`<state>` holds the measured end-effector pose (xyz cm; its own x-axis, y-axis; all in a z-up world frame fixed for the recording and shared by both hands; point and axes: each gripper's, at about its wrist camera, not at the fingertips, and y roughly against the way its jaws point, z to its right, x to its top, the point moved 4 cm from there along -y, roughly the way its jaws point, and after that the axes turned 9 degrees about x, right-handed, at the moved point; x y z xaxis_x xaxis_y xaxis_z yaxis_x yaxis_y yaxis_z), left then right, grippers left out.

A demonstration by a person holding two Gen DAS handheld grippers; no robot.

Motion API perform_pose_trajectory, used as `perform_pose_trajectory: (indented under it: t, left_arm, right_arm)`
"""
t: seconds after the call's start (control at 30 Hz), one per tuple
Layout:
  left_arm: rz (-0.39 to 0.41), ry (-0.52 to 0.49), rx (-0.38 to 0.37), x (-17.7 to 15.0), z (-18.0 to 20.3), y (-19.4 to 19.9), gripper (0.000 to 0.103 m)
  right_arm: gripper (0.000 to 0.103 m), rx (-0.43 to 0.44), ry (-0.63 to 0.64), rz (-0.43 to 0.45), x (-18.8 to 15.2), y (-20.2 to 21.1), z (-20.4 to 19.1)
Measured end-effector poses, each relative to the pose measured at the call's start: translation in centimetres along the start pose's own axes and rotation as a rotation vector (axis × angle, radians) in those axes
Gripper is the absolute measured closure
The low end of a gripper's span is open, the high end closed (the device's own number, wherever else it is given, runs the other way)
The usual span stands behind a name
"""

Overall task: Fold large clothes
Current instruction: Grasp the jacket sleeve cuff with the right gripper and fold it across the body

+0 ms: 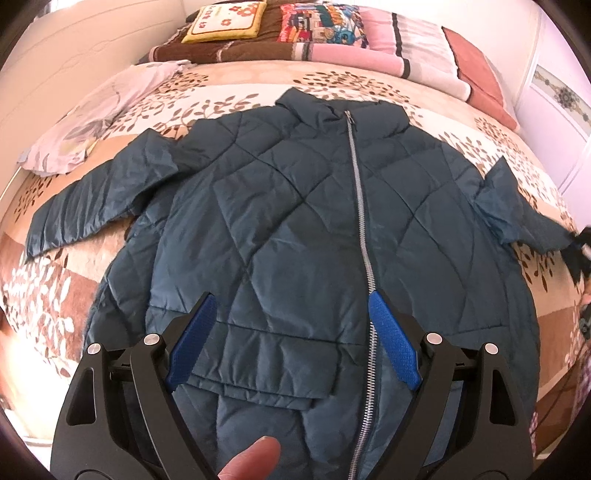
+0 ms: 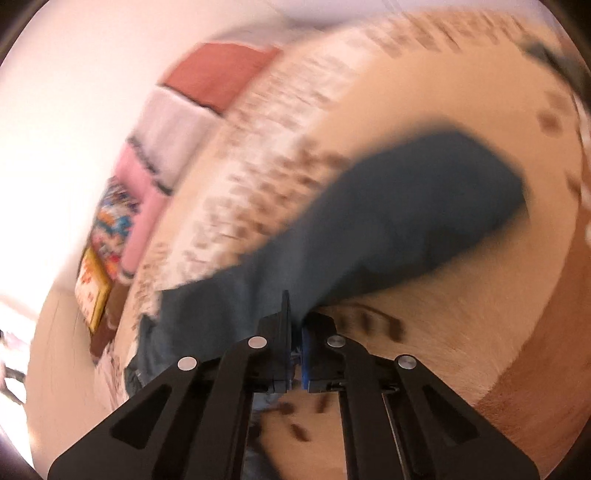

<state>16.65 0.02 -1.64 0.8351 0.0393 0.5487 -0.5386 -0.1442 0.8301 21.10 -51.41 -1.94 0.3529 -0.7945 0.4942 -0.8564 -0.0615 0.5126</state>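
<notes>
Nearest to us in the left wrist view, a fingertip (image 1: 255, 456) of the hand that carries the tool pokes in at the bottom edge, below the left gripper (image 1: 291, 339). Its black arms with blue ribbed pads (image 1: 393, 339) stand wide apart and hold nothing; we see them above the lower front of the dark teal quilted jacket (image 1: 295, 229).

We find the jacket lying face up across the middle of the bed, on the beige bedspread with a brown leaf print (image 1: 369, 83). Its silver zipper (image 1: 360, 221) is closed and runs from the collar, toward the head of the bed, down to the hem at the near edge. One sleeve lies flat toward the left edge of the bed; the other sleeve reaches toward the right edge.

We see the right gripper (image 2: 295, 350) in its own blurred view with its jaws pressed together on the fabric of that sleeve (image 2: 406, 221). The sleeve stretches away from the pads over the bedspread.

At the head of the bed we see a yellow cushion with orange flowers (image 1: 225, 20), a pink and grey striped blanket (image 1: 399, 44) and a terracotta pillow (image 1: 476, 77). A pale lilac cloth (image 1: 92, 114) lies near the far left corner.
</notes>
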Motion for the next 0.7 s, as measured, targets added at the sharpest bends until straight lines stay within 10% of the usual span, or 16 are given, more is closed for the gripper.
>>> perform_pose_trajectory:
  t: [0.2, 0.4, 0.7]
  left_arm:
    - [0.046, 0.048, -0.016, 0.3, -2.1, 0.8, 0.019]
    - [0.071, 0.104, -0.016, 0.4, -5.2, 1.0, 0.019]
    - [0.075, 0.180, 0.004, -0.2, -9.9, 0.4, 0.019]
  right_arm:
    - [0.098, 0.199, 0.274, -0.012, -0.8, 1.7, -13.5]
    - [0.098, 0.381, 0.474, -0.189, -8.7, -0.7, -26.3]
    - [0.098, 0.323, 0.581, -0.513, -25.0, -8.8, -29.1]
